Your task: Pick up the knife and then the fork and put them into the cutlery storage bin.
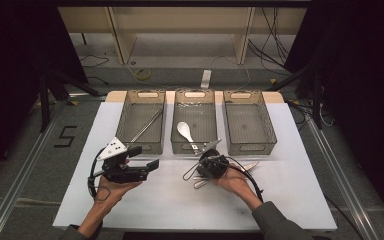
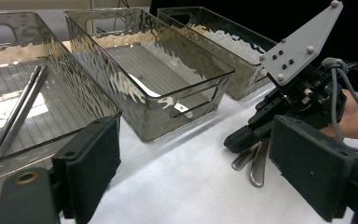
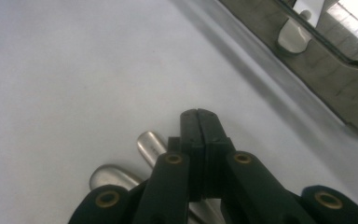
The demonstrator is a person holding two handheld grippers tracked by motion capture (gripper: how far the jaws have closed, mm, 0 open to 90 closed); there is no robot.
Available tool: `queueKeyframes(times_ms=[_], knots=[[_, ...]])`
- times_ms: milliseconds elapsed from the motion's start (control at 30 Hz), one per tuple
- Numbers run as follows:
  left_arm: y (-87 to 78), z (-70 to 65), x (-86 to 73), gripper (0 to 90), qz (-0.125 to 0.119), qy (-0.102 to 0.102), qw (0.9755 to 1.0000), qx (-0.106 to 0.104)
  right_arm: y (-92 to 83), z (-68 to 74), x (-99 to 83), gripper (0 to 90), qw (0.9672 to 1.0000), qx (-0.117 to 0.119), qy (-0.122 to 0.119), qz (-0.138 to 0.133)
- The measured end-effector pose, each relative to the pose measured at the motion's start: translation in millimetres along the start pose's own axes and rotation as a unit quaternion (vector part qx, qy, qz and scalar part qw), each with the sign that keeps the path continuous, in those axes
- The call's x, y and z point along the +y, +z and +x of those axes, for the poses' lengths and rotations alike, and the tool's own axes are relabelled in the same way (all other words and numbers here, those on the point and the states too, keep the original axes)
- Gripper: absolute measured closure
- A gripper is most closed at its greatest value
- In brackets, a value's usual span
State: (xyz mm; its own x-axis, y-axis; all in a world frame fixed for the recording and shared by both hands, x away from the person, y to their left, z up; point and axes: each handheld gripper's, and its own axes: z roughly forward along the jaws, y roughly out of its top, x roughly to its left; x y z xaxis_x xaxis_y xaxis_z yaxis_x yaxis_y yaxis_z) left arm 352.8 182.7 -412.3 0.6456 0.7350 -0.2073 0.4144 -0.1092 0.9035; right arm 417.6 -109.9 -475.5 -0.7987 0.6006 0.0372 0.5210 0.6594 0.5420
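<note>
Sorting cutlery into bins is the work I read here, shown largest to smallest: the white table carries three clear bins in a row, the left bin holding a pair of metal chopsticks, the middle bin a white spoon, and the right bin showing nothing inside. My left hand-held gripper hovers in front of the left bin with its jaws wide apart and nothing between them, as its own view confirms. My right hand-held gripper is pressed down over a small cluster of metal utensils lying on the table just in front of the middle bin; in its own view the two pads meet face to face, and the utensil handles lie under and just beside the jaws, not visibly between the pads. I cannot tell whether anything thin is pinched lower down. The risk I judge from here is lifting with nothing caught, because the jaws seem to have closed above or beside the flat, slippery handles; a second risk is dragging the cluster sideways, or picking two overlapping pieces at once.
</note>
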Motion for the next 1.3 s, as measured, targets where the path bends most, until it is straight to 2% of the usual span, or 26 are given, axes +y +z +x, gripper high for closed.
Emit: queueKeyframes(times_ms=[100,233,333,400,433,533,600,667,833,1167,1300], knots=[[0.0,0.1,-0.1,15.7,-0.002,-0.003,1.0000,0.001,-1.5,2.7,-1.3,90.0,1.0000,0.004,0.002,0.004],[-0.1,0.2,-0.2,15.7,-0.002,-0.003,1.0000,0.001,-5.1,5.2,-3.6,90.0,1.0000,0.007,0.004,-0.004],[-0.2,0.3,-0.1,15.7,-0.003,-0.003,1.0000,0.000,-8.2,9.0,-6.6,90.0,0.9990,0.043,0.007,0.007],[-0.3,-0.4,0.3,15.8,-0.003,-0.002,1.0000,0.000,-8.3,17.8,-8.9,90.0,0.9997,0.018,-0.015,0.009],[-0.6,-0.6,0.1,15.8,-0.001,0.001,1.0000,0.000,-8.7,19.0,-8.6,90.0,0.9996,0.015,-0.023,0.011],[0.0,-0.1,-0.1,15.7,0.000,0.000,1.0000,-0.001,-8.1,16.1,-7.9,90.0,0.9998,0.021,-0.006,0.001],[0.0,-0.4,0.1,15.8,0.000,0.001,1.0000,-0.001,-8.8,16.9,-6.7,90.0,0.9998,-0.008,-0.014,-0.010],[-0.1,-0.3,0.0,15.7,0.000,0.001,1.0000,-0.001,-7.4,12.4,-6.2,90.0,0.9999,-0.007,-0.001,-0.014],[0.5,-0.8,0.0,15.7,0.001,0.002,1.0000,-0.001,-1.9,7.8,-4.9,90.0,0.9998,-0.010,0.010,-0.015],[1.7,-0.5,-0.5,15.7,0.003,0.001,1.0000,0.000,-0.8,7.5,-3.5,90.0,0.9998,-0.006,0.017,-0.004],[1.6,-0.2,-0.7,15.7,0.004,0.001,1.0000,0.000,-2.1,5.8,-3.5,90.0,0.9997,0.014,0.019,0.007]])
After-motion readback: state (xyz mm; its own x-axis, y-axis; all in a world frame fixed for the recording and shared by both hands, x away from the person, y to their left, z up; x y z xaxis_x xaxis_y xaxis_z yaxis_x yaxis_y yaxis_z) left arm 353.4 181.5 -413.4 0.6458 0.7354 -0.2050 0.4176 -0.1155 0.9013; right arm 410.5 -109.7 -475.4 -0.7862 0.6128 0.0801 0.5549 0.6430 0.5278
